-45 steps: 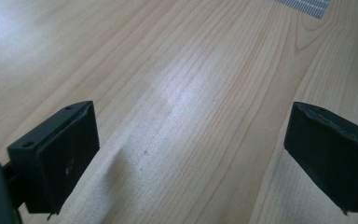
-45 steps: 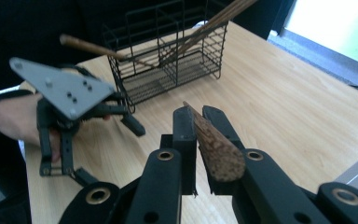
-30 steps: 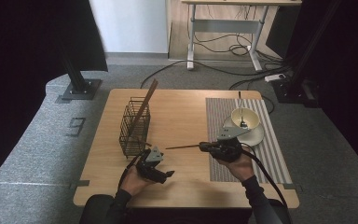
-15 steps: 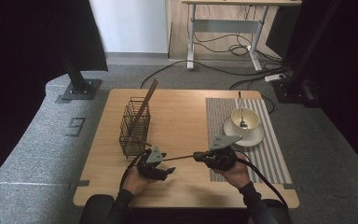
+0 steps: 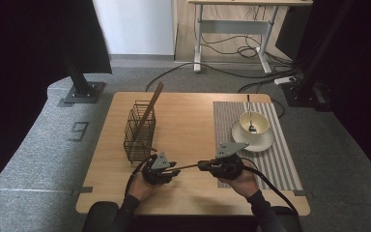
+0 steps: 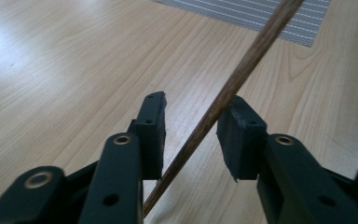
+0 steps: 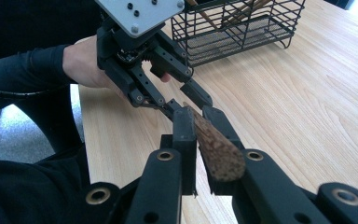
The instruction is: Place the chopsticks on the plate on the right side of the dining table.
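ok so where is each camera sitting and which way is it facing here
High view: above the person's side, facing forward and down on the table; both forearms enter from the bottom.
Left gripper view: rides the left gripper, looking along its jaws, which have just been closing around the wooden stick, toward the striped mat.
Right gripper view: rides the right gripper, facing the wire basket; a hand holds the left gripper.
Shared: the stick shows in all three.

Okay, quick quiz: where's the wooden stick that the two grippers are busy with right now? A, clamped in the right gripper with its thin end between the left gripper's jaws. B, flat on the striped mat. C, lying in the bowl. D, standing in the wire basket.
A: the right gripper is shut on the wooden stick, whose thin end passes between the jaws of the left gripper, which have just been closing and do not yet press it.
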Tool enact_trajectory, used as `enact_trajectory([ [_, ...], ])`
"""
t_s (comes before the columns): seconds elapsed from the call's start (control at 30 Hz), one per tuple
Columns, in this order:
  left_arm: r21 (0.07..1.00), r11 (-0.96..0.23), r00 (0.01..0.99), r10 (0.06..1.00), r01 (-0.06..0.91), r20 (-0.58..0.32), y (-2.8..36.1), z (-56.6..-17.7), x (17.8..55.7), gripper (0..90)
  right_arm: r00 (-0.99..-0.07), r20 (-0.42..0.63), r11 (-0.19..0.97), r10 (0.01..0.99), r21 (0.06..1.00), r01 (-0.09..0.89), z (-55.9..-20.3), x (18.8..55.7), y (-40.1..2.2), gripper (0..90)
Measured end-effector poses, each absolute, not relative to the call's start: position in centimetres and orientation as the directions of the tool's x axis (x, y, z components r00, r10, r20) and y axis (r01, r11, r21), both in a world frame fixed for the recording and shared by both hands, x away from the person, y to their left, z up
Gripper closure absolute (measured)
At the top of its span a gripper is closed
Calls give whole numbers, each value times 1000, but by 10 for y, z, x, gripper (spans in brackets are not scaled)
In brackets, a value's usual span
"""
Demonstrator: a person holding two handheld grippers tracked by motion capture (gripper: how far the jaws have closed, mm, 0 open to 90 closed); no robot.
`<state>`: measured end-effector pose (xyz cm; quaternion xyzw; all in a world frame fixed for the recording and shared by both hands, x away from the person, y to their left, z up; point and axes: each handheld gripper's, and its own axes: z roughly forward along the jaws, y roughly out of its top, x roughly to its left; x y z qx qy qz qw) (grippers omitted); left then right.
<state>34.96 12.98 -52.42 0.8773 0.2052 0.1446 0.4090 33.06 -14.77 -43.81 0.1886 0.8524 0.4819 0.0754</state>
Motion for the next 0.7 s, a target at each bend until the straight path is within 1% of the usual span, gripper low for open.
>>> enact_trajectory([
  [0.17, 784, -583, 888, 451, 216, 91, 130, -522, 348, 726, -918, 62, 460, 392, 851, 254, -437, 331, -148, 834],
  [0.33, 774, -607, 909, 405, 183, 102, 129, -522, 347, 760, -917, 82, 447, 391, 854, 267, -436, 334, -151, 826],
  [0.53, 752, -647, 931, 340, 127, 135, 125, -521, 343, 814, -899, 107, 428, 425, 851, 304, -436, 341, -153, 796],
  [0.63, 743, -662, 948, 288, 95, 135, 122, -520, 341, 844, -891, 124, 412, 437, 853, 321, -436, 345, -156, 781],
  [0.7, 744, -661, 950, 284, 96, 130, 121, -518, 340, 852, -885, 132, 404, 446, 853, 331, -435, 348, -157, 773],
])
